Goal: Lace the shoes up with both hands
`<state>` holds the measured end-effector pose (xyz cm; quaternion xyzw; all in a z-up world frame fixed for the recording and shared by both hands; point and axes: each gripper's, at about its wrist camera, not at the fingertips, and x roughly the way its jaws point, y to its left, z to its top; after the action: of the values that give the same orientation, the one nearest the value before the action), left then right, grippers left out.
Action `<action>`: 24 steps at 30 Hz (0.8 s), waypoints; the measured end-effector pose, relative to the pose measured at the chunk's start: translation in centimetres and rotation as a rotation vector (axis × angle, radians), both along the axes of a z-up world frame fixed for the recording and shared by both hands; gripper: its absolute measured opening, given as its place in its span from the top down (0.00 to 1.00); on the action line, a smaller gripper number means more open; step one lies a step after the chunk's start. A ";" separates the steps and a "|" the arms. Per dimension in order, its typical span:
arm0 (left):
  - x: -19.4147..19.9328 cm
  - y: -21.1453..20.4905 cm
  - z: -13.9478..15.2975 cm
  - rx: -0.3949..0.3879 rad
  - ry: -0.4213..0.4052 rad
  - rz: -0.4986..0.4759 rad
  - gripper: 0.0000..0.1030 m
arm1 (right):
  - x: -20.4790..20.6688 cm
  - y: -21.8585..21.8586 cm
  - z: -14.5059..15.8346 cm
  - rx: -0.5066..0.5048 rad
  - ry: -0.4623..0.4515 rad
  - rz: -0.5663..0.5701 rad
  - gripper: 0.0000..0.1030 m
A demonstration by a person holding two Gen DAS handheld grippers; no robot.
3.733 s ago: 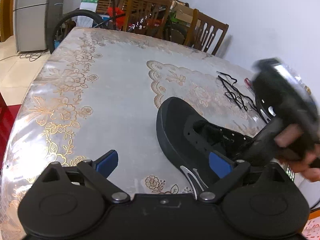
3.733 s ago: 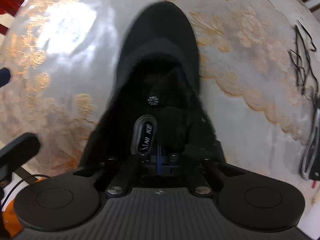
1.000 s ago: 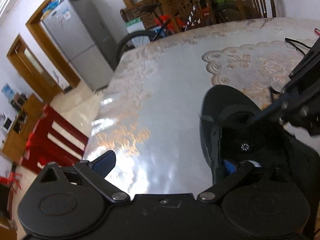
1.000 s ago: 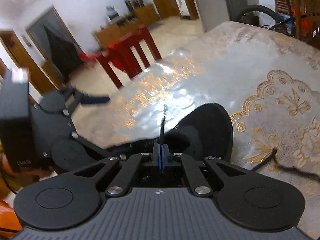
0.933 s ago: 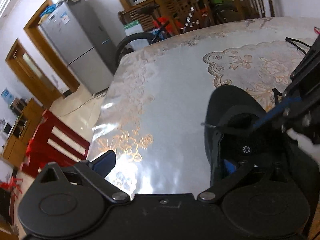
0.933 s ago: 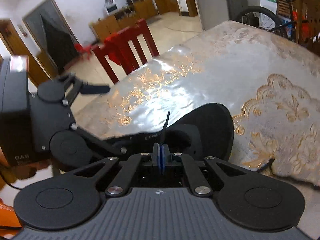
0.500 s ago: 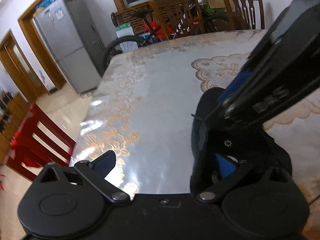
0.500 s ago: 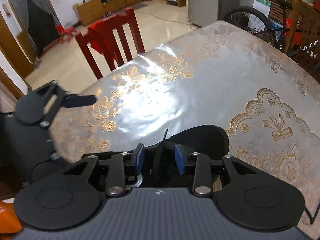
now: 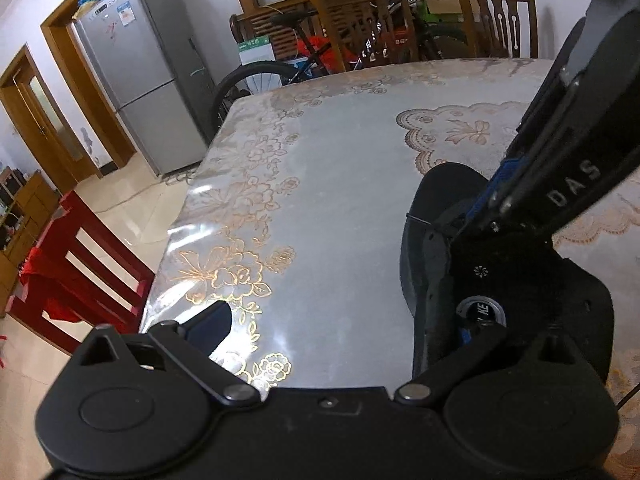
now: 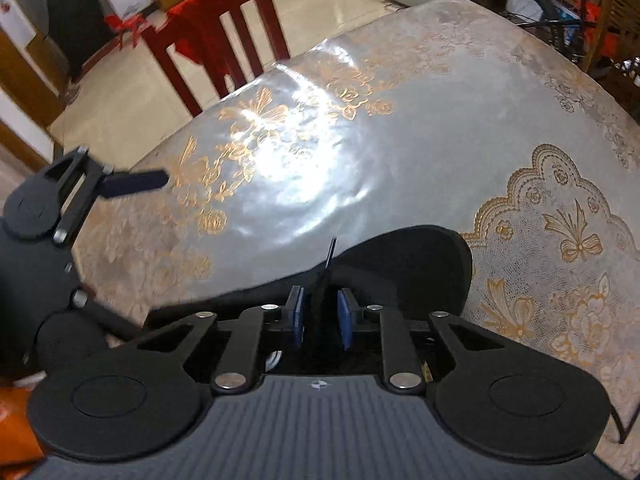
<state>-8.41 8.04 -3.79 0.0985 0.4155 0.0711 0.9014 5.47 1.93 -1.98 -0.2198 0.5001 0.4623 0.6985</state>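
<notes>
A black shoe (image 9: 436,208) lies on the table with its toe pointing away from me. Its black lace (image 10: 331,249) sticks up from the front eyelets. My right gripper (image 10: 321,316) hovers over the shoe's throat, its jaws closing with the lace strand between the blue pads; a gap still shows on both sides. In the left wrist view the right gripper (image 9: 476,210) slants down from the upper right. My left gripper (image 9: 336,328) is wide open, one finger inside the shoe beside the tongue label (image 9: 482,312), the other finger (image 10: 136,182) out over the table.
The table (image 9: 320,180) has a glossy floral cloth; its left edge runs close to the shoe. A red chair (image 10: 224,32) stands past that edge. A fridge (image 9: 148,80), a bicycle (image 9: 280,72) and wooden chairs (image 9: 492,20) are behind the table.
The right gripper, shut on the lace a second ago, opened wide and tipped down over the shoe; its jaws now stand narrower around the lace. The left gripper stayed wide open at the shoe.
</notes>
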 end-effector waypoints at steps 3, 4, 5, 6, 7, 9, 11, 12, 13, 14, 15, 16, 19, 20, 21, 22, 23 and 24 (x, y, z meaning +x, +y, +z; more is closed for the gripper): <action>0.2 0.2 0.0 -0.014 0.000 0.008 0.01 | -0.6 0.4 -0.6 -0.030 -0.037 0.061 0.79; 0.2 0.2 0.1 -0.016 0.000 0.009 0.01 | -0.9 0.6 -0.9 -0.046 -0.073 0.077 0.88; 0.2 0.2 0.1 -0.020 0.001 0.009 0.01 | -1.1 0.8 -1.2 -0.053 -0.098 0.082 0.93; 0.1 0.2 0.1 -0.024 0.000 0.010 0.01 | -1.2 0.9 -1.3 -0.055 -0.113 0.081 0.93; 0.0 0.2 0.2 -0.030 -0.003 0.010 0.01 | -1.3 0.9 -1.3 -0.048 -0.129 0.079 0.94; -0.2 0.3 0.6 -0.051 -0.012 0.008 0.01 | -2.0 0.0 -0.2 -0.018 -0.197 0.103 0.94; -0.3 0.3 1.1 -0.094 -0.028 -0.006 0.01 | -3.2 -1.2 1.3 -0.033 -0.345 0.188 0.94; -0.3 0.3 1.4 -0.120 -0.037 -0.015 0.01 | -3.9 -1.8 1.8 -0.054 -0.427 0.240 0.94; -0.3 0.3 1.6 -0.150 -0.041 -0.026 0.01 | -4.5 -2.4 2.0 -0.093 -0.513 0.306 0.94; -0.2 0.2 1.7 -0.180 -0.043 -0.038 0.01 | -5.1 -3.2 1.9 -0.142 -0.599 0.381 0.94; 0.0 0.0 1.8 -0.208 -0.043 -0.050 0.01 | -5.7 -3.9 1.7 -0.184 -0.666 0.456 0.94; 0.2 -0.3 1.8 -0.231 -0.040 -0.063 0.01 | -6.1 -4.6 1.4 -0.210 -0.691 0.530 0.94; 0.8 -1.0 1.7 -0.237 -0.034 -0.090 0.01 | -6.9 -6.2 0.9 -0.257 -0.671 0.705 0.94; 1.1 -1.3 1.7 -0.220 -0.036 -0.104 0.01 | -7.2 -6.5 0.8 -0.260 -0.668 0.744 0.94; 1.7 -1.4 1.6 -0.192 -0.038 -0.123 0.01 | -7.4 -6.7 0.8 -0.256 -0.677 0.777 0.94; 2.2 -1.4 1.3 -0.170 -0.034 -0.154 0.01 | -7.6 -6.9 0.7 -0.253 -0.688 0.801 0.94; 2.8 -1.4 1.1 -0.159 -0.030 -0.204 0.02 | -7.5 -7.0 0.7 -0.249 -0.695 0.810 0.94; 3.3 -1.2 0.8 -0.169 -0.033 -0.264 0.02 | -7.4 -6.9 0.8 -0.241 -0.697 0.807 0.94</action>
<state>-5.13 6.80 -2.97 0.0749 0.3885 -0.0819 0.9147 -1.94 -4.99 -1.22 -0.6130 0.1644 0.5328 0.5597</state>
